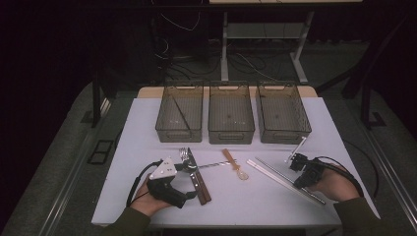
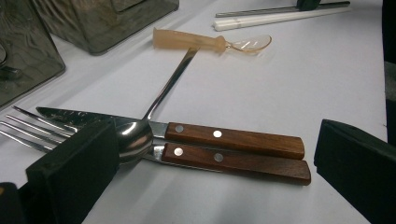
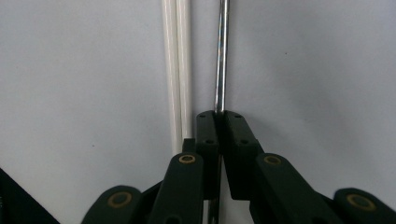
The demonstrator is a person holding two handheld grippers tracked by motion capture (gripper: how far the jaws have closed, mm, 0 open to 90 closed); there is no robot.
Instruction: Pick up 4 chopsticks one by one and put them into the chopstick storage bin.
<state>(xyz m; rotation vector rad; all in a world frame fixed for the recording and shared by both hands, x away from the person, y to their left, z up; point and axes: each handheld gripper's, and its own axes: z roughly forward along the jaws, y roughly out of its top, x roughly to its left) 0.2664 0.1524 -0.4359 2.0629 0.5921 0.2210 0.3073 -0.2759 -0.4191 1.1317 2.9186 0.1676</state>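
My right gripper (image 1: 294,160) (image 3: 217,116) is shut on a metal chopstick (image 3: 221,56) that lies on the white table (image 1: 142,132), right beside a pair of white chopsticks (image 3: 176,70) (image 1: 275,178). My left gripper (image 1: 192,181) (image 2: 210,191) stands open and low over the table. Its jaws straddle the wooden handles of a knife (image 2: 233,139) and a fork (image 2: 236,162). A metal spoon (image 2: 134,140) rests with its bowl on those two. An amber plastic spoon (image 2: 196,41) (image 1: 232,161) lies past it.
Three smoky clear bins (image 1: 179,114) (image 1: 231,114) (image 1: 283,112) stand in a row at the back of the table. The left one holds a thin stick. A thin pale stick (image 1: 298,147) slants between the right gripper and the right bin.
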